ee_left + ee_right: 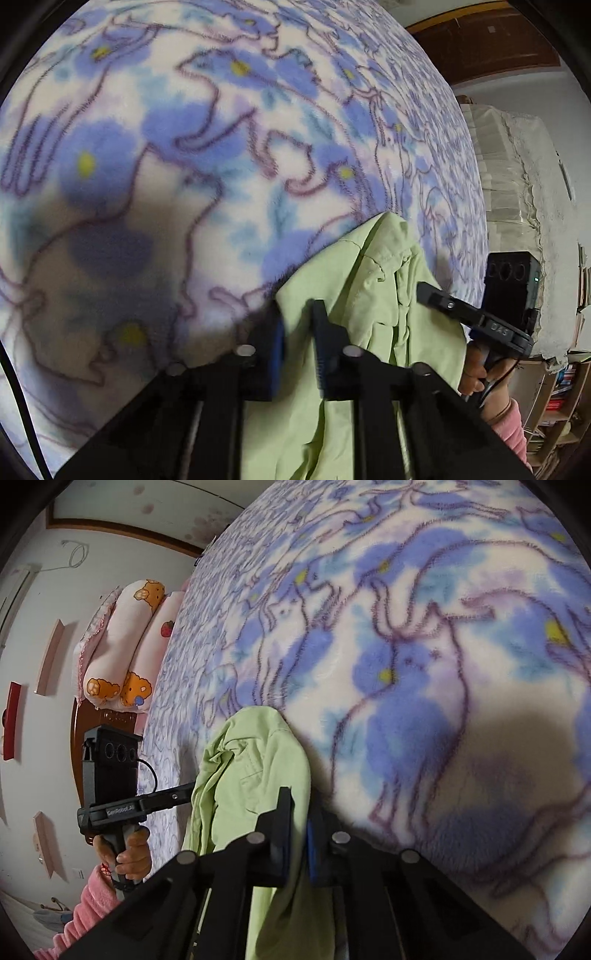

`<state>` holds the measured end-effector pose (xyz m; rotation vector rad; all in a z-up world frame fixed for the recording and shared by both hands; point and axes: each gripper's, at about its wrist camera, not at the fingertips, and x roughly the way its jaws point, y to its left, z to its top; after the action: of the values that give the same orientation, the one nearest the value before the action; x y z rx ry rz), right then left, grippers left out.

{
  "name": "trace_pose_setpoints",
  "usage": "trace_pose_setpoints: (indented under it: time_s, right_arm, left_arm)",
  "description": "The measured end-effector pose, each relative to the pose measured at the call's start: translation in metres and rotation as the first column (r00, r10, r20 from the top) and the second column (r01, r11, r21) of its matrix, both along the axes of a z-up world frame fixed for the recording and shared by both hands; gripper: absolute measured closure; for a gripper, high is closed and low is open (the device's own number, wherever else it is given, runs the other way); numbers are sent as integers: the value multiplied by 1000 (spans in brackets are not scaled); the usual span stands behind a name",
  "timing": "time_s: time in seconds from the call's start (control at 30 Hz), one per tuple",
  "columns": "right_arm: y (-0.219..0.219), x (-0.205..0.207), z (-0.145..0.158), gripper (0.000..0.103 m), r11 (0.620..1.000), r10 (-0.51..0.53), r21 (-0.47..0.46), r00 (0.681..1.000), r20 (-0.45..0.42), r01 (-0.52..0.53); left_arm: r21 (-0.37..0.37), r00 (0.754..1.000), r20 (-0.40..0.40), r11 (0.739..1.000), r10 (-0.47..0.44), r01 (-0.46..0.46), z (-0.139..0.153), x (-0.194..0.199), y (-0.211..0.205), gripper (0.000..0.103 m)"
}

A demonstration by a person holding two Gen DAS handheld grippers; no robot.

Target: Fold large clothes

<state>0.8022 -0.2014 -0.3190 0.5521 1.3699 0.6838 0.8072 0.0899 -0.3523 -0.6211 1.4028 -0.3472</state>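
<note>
Fleece bedding [207,155] printed with blue flowers, yellow centres and purple-outlined animals covers the bed and fills most of both views. On it lies a light green garment [369,295], bunched into folds, with a buttoned placket and a small pocket flap showing; its far end rests on the fleece, and the near part runs up between the fingers of both tools.

The left gripper [299,354] has its jaws drawn narrow, with green cloth pinched between the blue pad and the ribbed black finger. In the right wrist view the same tool appears at the left, held by a hand [129,856] in a fluffy pink sleeve [88,904], and white lettering on its black body reads "GenRobot.AI".

The right gripper [295,842] is likewise closed to a narrow gap on a fold of the green garment. Seen from the left wrist view it stands at the right, gripped by a hand [476,369] with a pink cuff, and its body carries the letters "DAS".

Two pale pink pillows [122,642], printed with orange bears and a strawberry, lie at the head of the bed against a dark wooden headboard [110,716]. Beyond the bed's opposite side stands a wooden shelf [557,398] of books, their spines too small to read.
</note>
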Motion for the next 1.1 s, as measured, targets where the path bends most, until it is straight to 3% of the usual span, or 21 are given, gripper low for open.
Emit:
trace_pose_setpoints:
  time_s: [0.23,0.43,0.57,0.77,0.93,1.1]
  right_arm:
    - [-9,-14,45,99,999,-42,30,998,54,41]
    - [-18,-45,106,99,994,-61,99,989,132,48]
    - [-24,-83,156,99,993,-44,114,974,220,19]
    - [-25,-168,214,99,999,-2,49,926,378,-17]
    - [-24,-246,237,99,1000,15,6,884,467,-20]
    - [-21,-300,231,99,999,31,-5,887,462,-32]
  left_arm:
    - [-61,995,94,997,44,-38,35,-14,-10,98]
    - [-130,976,215,992,30,-2,108,-45,-12,98]
    - [-165,953,301,985,8,44,163,-90,-12,98]
    - [-137,916,397,984,-53,117,217,-174,-6,98]
    - [-121,903,421,982,-83,147,235,-250,-3,98]
    - [-120,924,373,983,-83,137,218,-315,2,97]
